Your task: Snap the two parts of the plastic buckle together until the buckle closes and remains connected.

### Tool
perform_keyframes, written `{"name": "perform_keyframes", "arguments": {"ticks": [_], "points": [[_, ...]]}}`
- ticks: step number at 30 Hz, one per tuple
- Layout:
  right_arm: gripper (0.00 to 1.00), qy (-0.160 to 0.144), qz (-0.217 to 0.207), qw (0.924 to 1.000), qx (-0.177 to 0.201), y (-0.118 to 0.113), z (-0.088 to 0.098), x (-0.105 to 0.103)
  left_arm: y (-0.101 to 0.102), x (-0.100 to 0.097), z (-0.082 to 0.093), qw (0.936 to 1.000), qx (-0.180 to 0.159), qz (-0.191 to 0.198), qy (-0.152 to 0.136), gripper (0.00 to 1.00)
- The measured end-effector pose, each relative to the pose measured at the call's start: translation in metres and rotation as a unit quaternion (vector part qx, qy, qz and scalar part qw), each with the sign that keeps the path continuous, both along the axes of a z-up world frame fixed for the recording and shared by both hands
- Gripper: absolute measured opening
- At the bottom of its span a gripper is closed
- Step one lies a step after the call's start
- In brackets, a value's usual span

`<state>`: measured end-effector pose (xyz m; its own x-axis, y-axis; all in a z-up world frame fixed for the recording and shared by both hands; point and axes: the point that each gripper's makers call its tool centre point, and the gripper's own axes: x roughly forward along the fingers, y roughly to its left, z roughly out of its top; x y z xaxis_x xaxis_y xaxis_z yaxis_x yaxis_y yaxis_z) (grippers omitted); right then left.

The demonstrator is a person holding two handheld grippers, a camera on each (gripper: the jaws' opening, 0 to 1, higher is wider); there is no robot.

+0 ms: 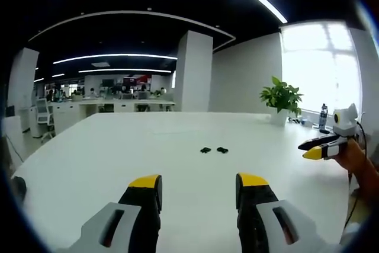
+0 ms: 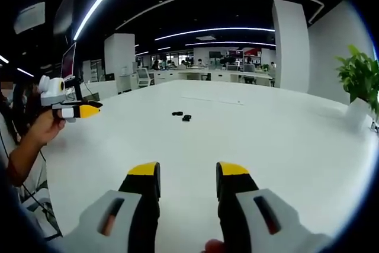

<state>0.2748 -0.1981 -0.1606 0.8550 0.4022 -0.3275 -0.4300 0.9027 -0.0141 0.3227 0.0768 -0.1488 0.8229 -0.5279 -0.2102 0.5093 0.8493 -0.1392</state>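
Nearest in the left gripper view, the left gripper (image 1: pixel 198 185) stands released, its yellow-tipped jaws well apart with bare white table (image 1: pixel 106 152) between them and nothing held. Likewise in the right gripper view, the right gripper (image 2: pixel 188 173) is released and empty, jaws parted over the same table.

Farther out, toward the middle of the table, lie the two buckle parts (image 1: pixel 214 150), small dark pieces just beside each other but apart, not joined. In the left gripper view they sit well beyond the jaw tips and slightly to the right of the gap's centre. In the right gripper view the buckle parts (image 2: pixel 181 115) sit far ahead and close to the line of the gap, a little to the left.

At the right edge of the left gripper view the right gripper shows, held up in a hand (image 1: pixel 354 152) well clear of the parts; whether its jaws are parted from this side I cannot tell.

The risk, as I judge it, comes from how small and light the pieces look. A jaw coming down off-centre could skid one across the smooth top, away from its mate. Gripping a part crooked would leave prongs and socket misaligned, so the snap might jam or only half-latch and fall open.
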Motion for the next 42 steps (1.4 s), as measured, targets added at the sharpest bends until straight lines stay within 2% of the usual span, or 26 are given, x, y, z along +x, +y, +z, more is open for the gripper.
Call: {"name": "perform_keyframes", "arguments": {"ticks": [8,11,20,30,42], "points": [[0.38,-0.003,0.012,0.9999,0.007,0.003,0.003,0.011,-0.007,0.012,0.0,0.9999,-0.004,-0.012,0.004,0.5],[0.38,-0.002,0.015,0.9999,0.002,0.003,0.004,0.017,-0.01,0.017,0.002,0.9999,0.005,-0.013,-0.002,0.5],[0.38,-0.001,0.029,0.9996,-0.001,0.01,0.006,0.031,-0.011,0.025,0.005,0.9998,0.003,-0.019,0.001,0.5],[0.37,-0.004,0.039,0.9992,0.002,0.015,0.012,0.047,-0.012,0.04,0.014,0.9994,0.016,-0.026,-0.013,0.51],[0.36,0.005,0.05,0.9987,-0.005,0.023,0.008,0.065,-0.019,0.054,0.003,0.999,0.032,-0.03,-0.001,0.5]]}}
